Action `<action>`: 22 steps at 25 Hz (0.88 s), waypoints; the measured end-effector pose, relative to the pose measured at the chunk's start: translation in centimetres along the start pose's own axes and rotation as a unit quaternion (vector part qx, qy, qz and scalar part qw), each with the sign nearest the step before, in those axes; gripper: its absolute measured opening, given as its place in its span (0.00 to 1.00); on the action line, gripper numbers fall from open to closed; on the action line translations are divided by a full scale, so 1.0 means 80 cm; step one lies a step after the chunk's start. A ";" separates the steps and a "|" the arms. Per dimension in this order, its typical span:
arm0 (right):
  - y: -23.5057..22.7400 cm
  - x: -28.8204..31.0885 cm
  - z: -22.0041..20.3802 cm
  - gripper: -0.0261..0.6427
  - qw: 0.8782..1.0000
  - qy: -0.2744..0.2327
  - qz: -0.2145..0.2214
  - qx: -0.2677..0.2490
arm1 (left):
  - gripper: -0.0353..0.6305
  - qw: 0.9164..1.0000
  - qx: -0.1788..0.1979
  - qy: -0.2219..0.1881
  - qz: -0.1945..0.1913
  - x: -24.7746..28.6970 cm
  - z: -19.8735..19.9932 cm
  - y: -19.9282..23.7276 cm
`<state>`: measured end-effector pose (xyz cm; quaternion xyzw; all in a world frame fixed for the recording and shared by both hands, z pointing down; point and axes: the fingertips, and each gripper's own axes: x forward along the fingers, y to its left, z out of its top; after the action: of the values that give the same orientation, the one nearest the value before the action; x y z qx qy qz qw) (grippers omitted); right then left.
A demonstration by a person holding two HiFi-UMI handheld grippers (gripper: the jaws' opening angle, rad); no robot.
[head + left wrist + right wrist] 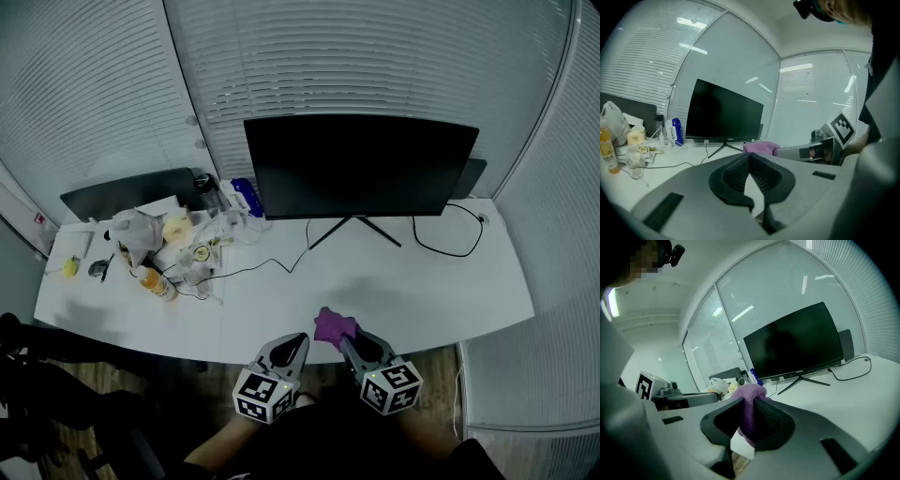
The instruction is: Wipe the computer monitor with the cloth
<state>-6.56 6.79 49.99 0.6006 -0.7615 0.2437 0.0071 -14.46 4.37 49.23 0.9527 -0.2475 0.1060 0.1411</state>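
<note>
The right gripper (749,414) is squeezed tight on the purple cloth (751,393). Both are down by the near edge of the white desk (422,291), well apart from the black monitor (361,164) standing at the back. The left gripper (749,159) has its jaws pressed together with nothing in them. I think the cloth is ready but the wiping is not yet started, so the cloth has to go up to the screen and rub all over it.
</note>
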 end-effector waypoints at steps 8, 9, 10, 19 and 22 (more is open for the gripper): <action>-0.003 0.005 0.005 0.16 1.000 -0.007 0.007 -0.004 | 0.06 1.000 -0.003 0.002 0.001 0.006 -0.002 0.005; -0.004 0.005 0.005 0.16 1.000 -0.006 0.006 -0.004 | 0.06 1.000 -0.004 0.003 0.002 0.007 -0.002 0.005; -0.005 0.006 0.006 0.16 1.000 -0.004 0.006 -0.004 | 0.06 1.000 -0.005 0.003 0.002 0.009 -0.001 0.005; -0.028 0.015 0.019 0.16 1.000 0.010 0.013 0.002 | 0.06 1.000 -0.017 0.005 0.017 0.028 0.003 0.007; -0.037 0.024 0.031 0.16 1.000 0.015 0.027 0.002 | 0.06 0.999 -0.022 0.006 0.030 0.038 0.011 0.007</action>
<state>-3.68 3.66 49.48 0.5762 -0.7765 0.2547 0.0110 -12.02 2.31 49.36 0.9409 -0.2774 0.1102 0.1599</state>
